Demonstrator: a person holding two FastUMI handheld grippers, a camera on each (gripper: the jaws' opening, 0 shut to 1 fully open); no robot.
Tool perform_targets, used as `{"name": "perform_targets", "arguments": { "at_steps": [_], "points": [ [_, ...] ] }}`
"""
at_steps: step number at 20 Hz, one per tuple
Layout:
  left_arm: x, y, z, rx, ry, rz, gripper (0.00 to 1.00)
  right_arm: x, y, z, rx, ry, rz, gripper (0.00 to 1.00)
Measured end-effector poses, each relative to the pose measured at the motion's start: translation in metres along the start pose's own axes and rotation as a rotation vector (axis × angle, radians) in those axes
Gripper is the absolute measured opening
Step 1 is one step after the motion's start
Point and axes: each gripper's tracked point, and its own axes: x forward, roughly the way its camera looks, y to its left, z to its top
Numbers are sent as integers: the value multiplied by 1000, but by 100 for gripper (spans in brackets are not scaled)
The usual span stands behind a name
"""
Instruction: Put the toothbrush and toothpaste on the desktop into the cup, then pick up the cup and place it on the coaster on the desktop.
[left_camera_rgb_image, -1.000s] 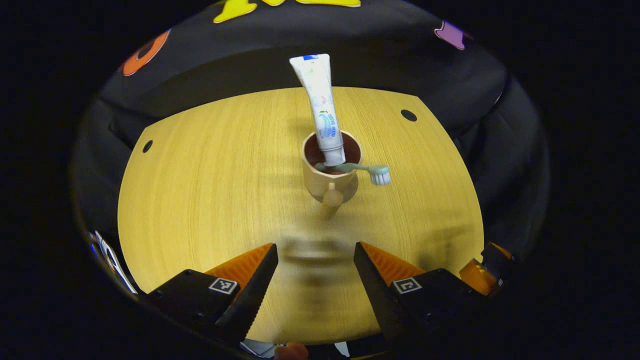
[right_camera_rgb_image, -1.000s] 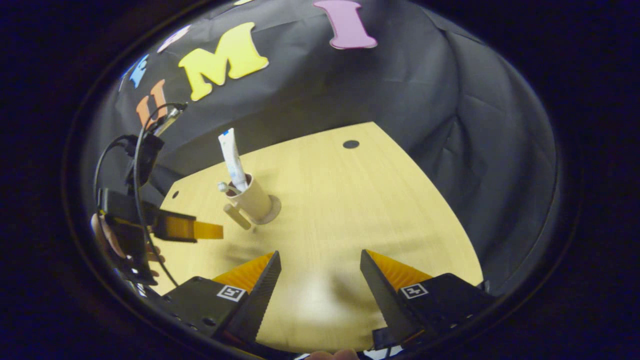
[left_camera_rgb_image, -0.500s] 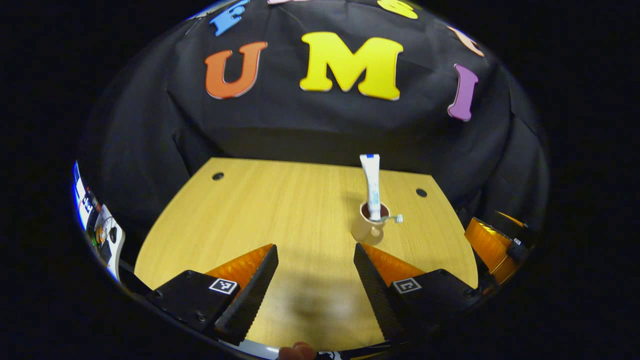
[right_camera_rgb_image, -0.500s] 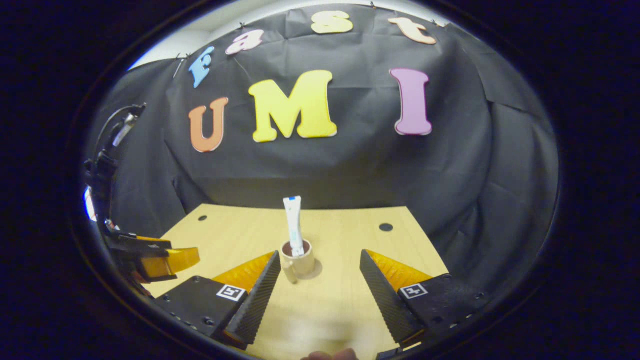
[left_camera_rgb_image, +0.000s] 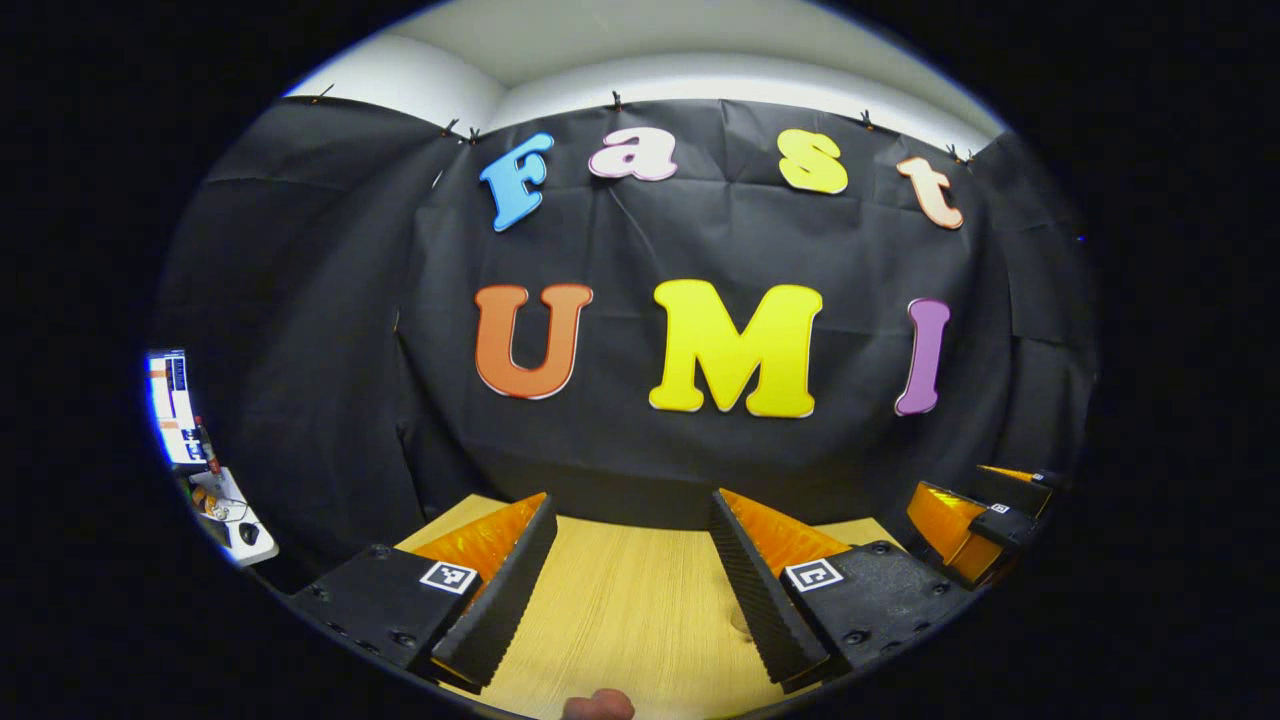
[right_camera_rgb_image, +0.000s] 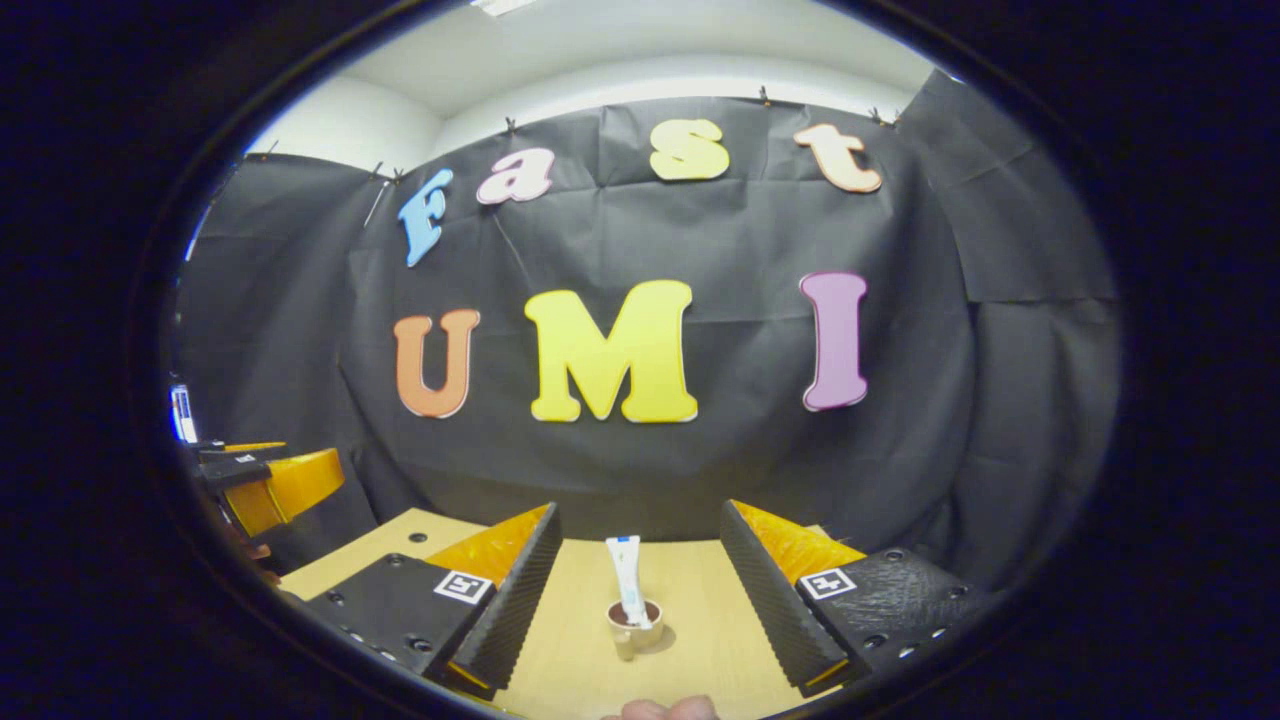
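Pale wood is nearest to you in both views: the light wooden desktop (right_camera_rgb_image: 690, 600) runs out under each gripper's own fingers. Your right gripper (right_camera_rgb_image: 640, 590) has its jaws spread wide and holds nothing; your left gripper (left_camera_rgb_image: 632, 580) is likewise parted and empty.

Between the right gripper's fingers, in the right gripper view, stands the small tan cup with a dark inside (right_camera_rgb_image: 632, 626), upright on the desktop, with the white toothpaste tube (right_camera_rgb_image: 627, 578) rising from it cap down. It sits apart from both fingers.

A second ago both cameras looked down on the tabletop from close in; now both have pulled back and tilted up, so the black cloth wall (right_camera_rgb_image: 700, 450) takes most of each view. The cup that was large in the left gripper view has dropped behind the left gripper's right finger. I judge this as a withdrawal after the placing: both items are in the cup and nothing is left to grasp.

What you can't confirm here: the toothbrush is too small to make out at this range, and the coaster under the cup can't be told from its shadow. At the left edge of the left gripper view a lit screen (left_camera_rgb_image: 168, 405) is cut off. Farther off, each view catches the other gripper at its rim.
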Motion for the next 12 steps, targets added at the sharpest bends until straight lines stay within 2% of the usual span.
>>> {"name": "perform_targets", "arguments": {
  "at_steps": [6,8,9,12],
  "points": [
    [-1,-1,-2,-26,-6,-6,96,1,18,-14,-20,30,12,92],
    [-1,-2,-1,-33,-3,-7,96,2,23,-10,-27,21,16,95],
    [-1,-3,-2,-36,-4,-7,96,3,24,-8,-41,10,15,92],
    [-1,-3,-3,-30,-4,-7,96,-5,26,-14,-42,-10,25,92]
  ]
}}
